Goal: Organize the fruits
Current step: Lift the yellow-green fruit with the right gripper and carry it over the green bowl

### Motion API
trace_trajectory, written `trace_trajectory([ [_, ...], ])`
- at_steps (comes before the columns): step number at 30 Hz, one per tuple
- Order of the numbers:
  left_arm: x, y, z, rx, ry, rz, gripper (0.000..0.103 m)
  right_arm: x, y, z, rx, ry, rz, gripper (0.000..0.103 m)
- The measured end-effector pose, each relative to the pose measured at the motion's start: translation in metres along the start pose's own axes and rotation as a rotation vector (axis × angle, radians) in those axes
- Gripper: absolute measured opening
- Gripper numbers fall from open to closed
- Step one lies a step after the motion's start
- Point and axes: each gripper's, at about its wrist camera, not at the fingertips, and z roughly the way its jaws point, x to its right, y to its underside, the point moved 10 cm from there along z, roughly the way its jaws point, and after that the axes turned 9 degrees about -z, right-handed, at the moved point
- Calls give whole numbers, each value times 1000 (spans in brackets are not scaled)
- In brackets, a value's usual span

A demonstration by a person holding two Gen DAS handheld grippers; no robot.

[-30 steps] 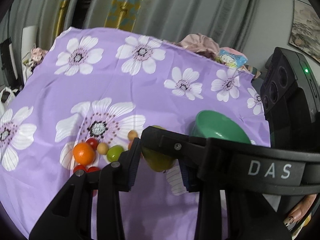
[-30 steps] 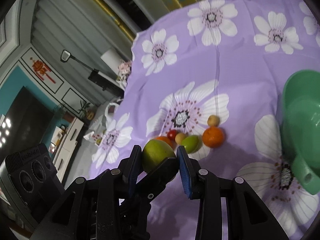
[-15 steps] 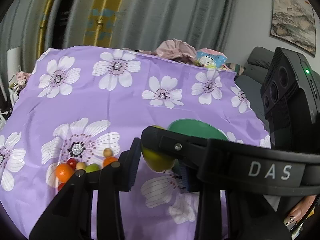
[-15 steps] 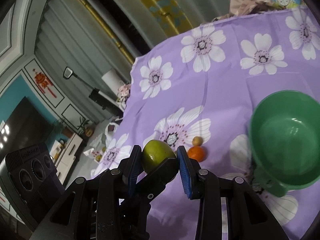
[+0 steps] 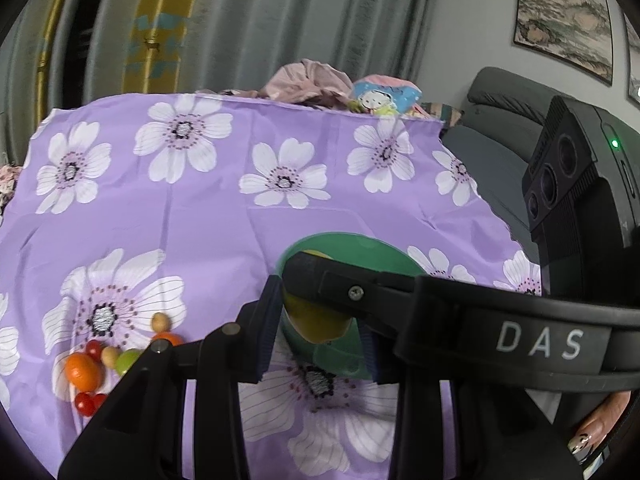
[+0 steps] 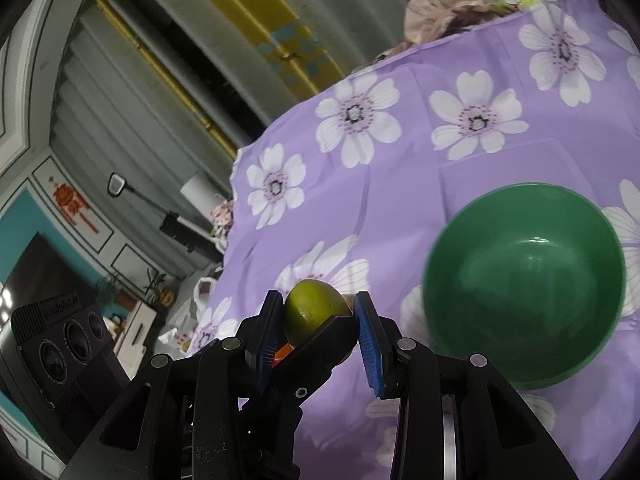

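Both grippers meet on one yellow-green fruit. My right gripper is shut on it, its blue pads pressing both sides. In the left wrist view the same fruit sits between my left gripper's pads, with the right gripper's black finger crossing over it; whether the left pads touch it I cannot tell. The empty green bowl stands on the purple flowered cloth, to the right of the fruit; it also shows in the left wrist view behind the fruit.
A cluster of small fruits lies on the cloth at the left: an orange, red cherry tomatoes, a small green fruit and tan round ones. Crumpled pink clothes and a toy lie at the cloth's far edge.
Both grippers have carried the yellow-green fruit from above the fruit cluster rightward to the green bowl, which now looms larger. The grip on the fruit is unchanged.
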Motion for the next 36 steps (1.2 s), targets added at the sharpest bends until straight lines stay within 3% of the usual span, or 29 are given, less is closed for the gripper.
trace_trajectory([
  [17,32,13,65,-131,87,29,35,77,5,-3,-2,103,146,39],
  [36,33,21,112,-237,121,9,35,119,9,11,-41,159,240,39],
])
